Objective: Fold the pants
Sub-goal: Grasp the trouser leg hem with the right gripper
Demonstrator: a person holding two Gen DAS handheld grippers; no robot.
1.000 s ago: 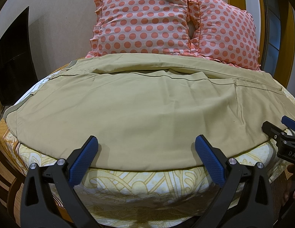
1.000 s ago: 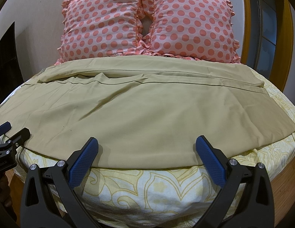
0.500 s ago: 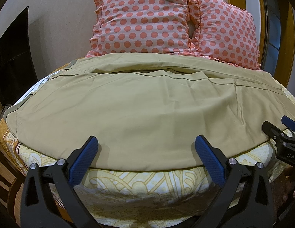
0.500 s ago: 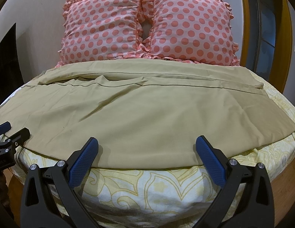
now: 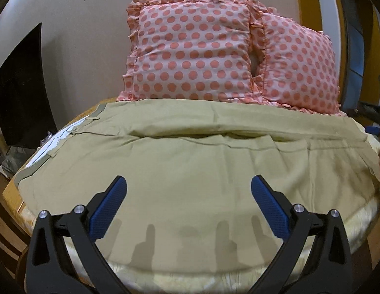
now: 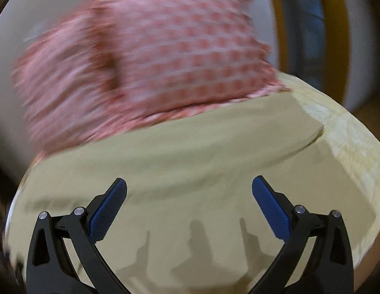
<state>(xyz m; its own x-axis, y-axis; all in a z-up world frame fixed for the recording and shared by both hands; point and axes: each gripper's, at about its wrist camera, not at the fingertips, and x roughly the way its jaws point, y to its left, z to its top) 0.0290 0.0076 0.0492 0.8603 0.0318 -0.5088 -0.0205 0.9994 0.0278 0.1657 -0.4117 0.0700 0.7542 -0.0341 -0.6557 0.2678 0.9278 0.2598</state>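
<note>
Khaki pants (image 5: pixel 190 161) lie spread flat across the bed, waistband at the left (image 5: pixel 96 112), legs running right. My left gripper (image 5: pixel 188 193) is open and empty, hovering over the pants' near half. My right gripper (image 6: pixel 190 193) is open and empty over the pants (image 6: pixel 190 152) toward the leg end; its view is motion-blurred. The right gripper's blue tip (image 5: pixel 372 129) shows at the far right edge of the left wrist view.
Two pink polka-dot pillows (image 5: pixel 190 54) stand against the wall behind the pants, blurred in the right wrist view (image 6: pixel 153 56). The yellow patterned bedsheet (image 5: pixel 361 220) rims the bed. A dark screen (image 5: pixel 20 93) is at the left. A wooden frame (image 6: pixel 337 36) is at the right.
Both grippers have moved forward over the pants from the bed's front edge. The right one has swung right and farther ahead, blurring its view.
</note>
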